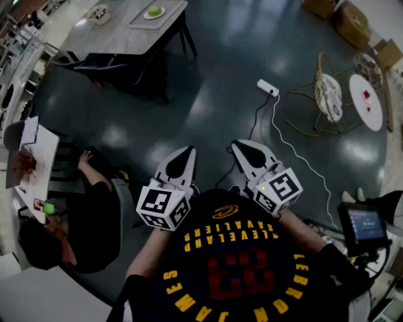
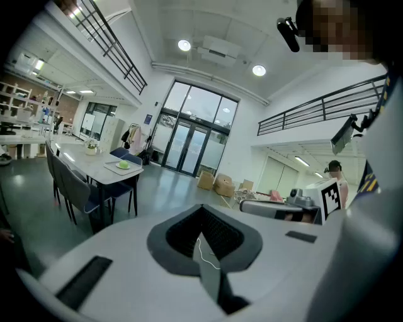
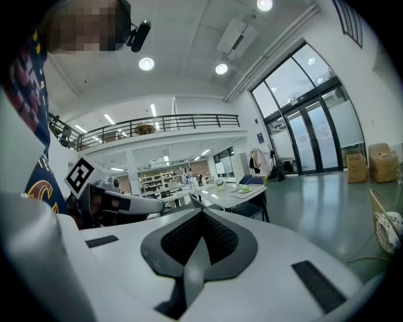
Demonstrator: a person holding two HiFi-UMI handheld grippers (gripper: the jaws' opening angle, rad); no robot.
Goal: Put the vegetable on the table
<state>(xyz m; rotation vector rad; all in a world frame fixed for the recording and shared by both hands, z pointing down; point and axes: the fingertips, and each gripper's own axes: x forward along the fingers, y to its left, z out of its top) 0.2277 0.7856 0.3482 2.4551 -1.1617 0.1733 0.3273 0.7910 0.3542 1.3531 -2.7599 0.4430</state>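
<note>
- Two grippers are held low before the person's chest: the left gripper (image 1: 184,157) and the right gripper (image 1: 244,151).
- Both pairs of jaws are pressed together, with nothing held between them.
- The vegetable (image 1: 154,11) is seen on the far table (image 1: 119,39), well apart from both.

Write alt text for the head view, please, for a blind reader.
The left gripper and right gripper, both shut and empty, point forward over a dark floor. Ahead, a vegetable lies on a plate on a table; another person sits at lower left.
</note>
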